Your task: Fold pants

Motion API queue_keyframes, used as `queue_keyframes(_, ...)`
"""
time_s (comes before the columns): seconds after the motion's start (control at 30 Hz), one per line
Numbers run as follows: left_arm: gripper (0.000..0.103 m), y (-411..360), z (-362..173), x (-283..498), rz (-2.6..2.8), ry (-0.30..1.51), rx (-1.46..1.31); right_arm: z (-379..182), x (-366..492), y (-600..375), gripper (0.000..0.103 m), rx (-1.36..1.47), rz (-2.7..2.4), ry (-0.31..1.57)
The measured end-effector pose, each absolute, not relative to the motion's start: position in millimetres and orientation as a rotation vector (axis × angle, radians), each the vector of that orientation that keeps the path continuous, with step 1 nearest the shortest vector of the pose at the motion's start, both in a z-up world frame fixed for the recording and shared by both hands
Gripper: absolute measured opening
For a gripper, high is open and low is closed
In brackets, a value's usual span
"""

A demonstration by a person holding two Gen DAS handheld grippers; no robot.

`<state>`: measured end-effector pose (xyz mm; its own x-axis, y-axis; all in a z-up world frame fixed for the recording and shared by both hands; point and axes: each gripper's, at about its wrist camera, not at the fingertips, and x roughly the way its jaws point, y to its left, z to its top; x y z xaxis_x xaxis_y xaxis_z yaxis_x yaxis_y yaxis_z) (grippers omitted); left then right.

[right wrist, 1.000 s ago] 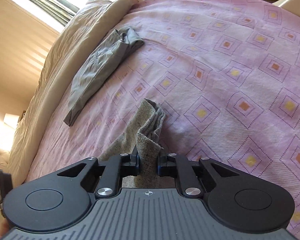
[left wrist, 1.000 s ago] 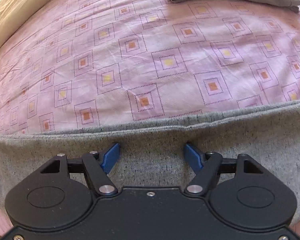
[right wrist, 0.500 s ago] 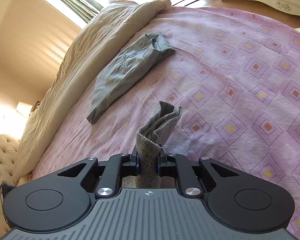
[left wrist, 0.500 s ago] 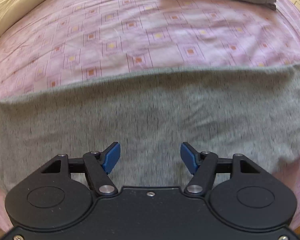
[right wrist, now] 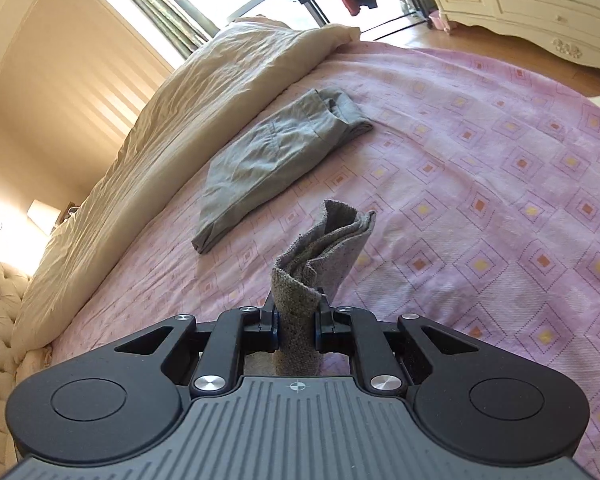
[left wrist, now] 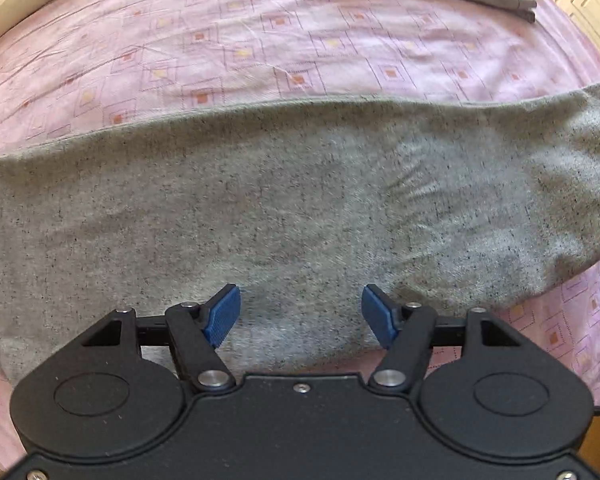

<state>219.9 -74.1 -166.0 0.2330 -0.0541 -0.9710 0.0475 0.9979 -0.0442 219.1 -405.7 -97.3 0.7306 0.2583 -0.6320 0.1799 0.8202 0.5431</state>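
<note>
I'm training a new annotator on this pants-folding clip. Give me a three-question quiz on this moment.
1. True or false: the left gripper is clamped on the speckled grey pants.
2. What is pinched in the right gripper? A) the cream duvet B) a bunched end of the speckled grey pants C) nothing
3. Fill in: the folded grey-green garment lies on the pink bedsheet beside the ____ duvet.

Key: 1 false, its jaws stand apart above the fabric; 2 B; 3 cream.
</note>
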Motion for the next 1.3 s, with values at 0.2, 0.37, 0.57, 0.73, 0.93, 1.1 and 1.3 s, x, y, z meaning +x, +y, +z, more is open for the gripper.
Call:
queue_keyframes(0.2, 0.069, 3, -148, 211, -0.060, 1.298, -0.038, -47, 211, -317, 0.015, 0.509, 0.112, 0.702)
queue_keyframes(0.37, 0.069, 75, -147, 196, -0.019, 1.302, -0.036, -38, 208, -209, 0.015, 0.415, 0.211, 0.697)
queue_keyframes(0.57, 0.069, 147, -152, 182, 0.027, 1.321, -0.010, -103, 206, -77, 0.015, 0.289, 0.308, 0.799)
queue_keyframes(0.73, 0.069, 187, -150, 180, 0.034, 1.324, 0.015, -160, 201, -7, 0.018, 0.174, 0.296, 0.902)
queue_keyframes(0.93, 0.069, 202, -149, 185, 0.000, 1.319, -0.022, -153, 189, 7, 0.033, 0.247, 0.382, 0.896)
queue_keyframes(1.1, 0.069, 184, -149, 201, -0.079, 1.305, -0.051, -119, 173, -8, 0.033, 0.209, 0.388, 0.837)
queue_keyframes(1.3, 0.077, 147, -153, 229, -0.178, 1.282, -0.057, -102, 164, -56, 0.033, 0.192, 0.242, 0.809)
